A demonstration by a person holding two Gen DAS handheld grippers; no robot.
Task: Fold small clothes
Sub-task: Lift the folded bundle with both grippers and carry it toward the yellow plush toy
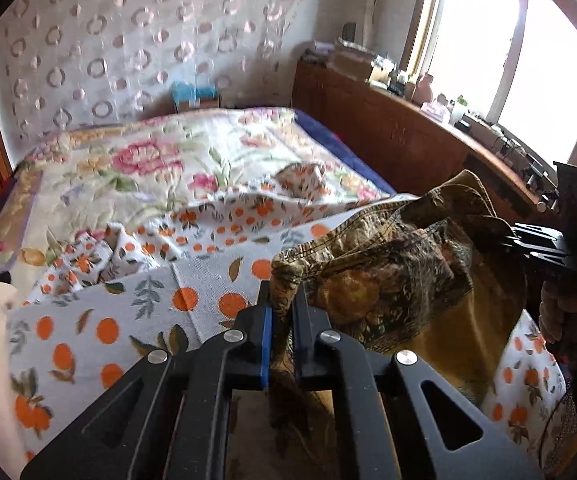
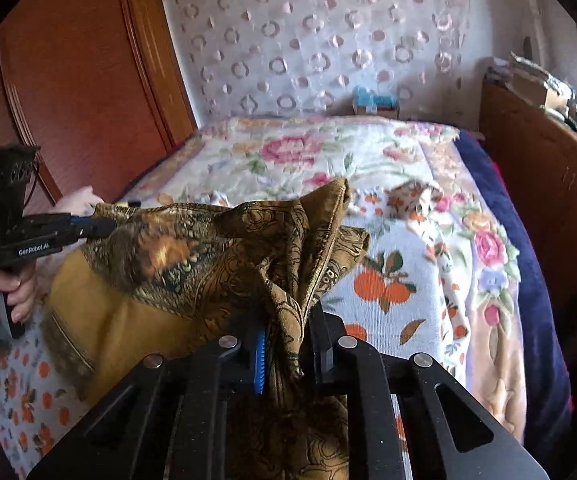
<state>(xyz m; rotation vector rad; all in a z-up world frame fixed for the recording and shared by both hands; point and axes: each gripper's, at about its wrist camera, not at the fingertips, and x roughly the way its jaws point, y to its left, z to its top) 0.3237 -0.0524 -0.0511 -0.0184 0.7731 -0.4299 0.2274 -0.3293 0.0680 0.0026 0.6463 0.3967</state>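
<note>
A small mustard-brown garment (image 1: 388, 272) with a dark paisley print hangs stretched between both grippers above the bed. My left gripper (image 1: 282, 304) is shut on a bunched corner of the cloth, which runs down between its pads. In the right wrist view the same garment (image 2: 216, 248) spreads to the left, and my right gripper (image 2: 288, 336) is shut on another gathered corner. The left gripper (image 2: 96, 226) shows there at the far left, its tip buried in the cloth's edge. The right gripper's body (image 1: 544, 244) appears at the right edge of the left wrist view.
Under the garment lies a white cloth with orange fruit print (image 1: 192, 304) on a floral bedspread (image 2: 328, 152). A small folded printed piece (image 1: 302, 178) sits farther up the bed. A wooden headboard shelf (image 1: 400, 128) with clutter runs on the right, a wooden wardrobe (image 2: 72, 80) on the left.
</note>
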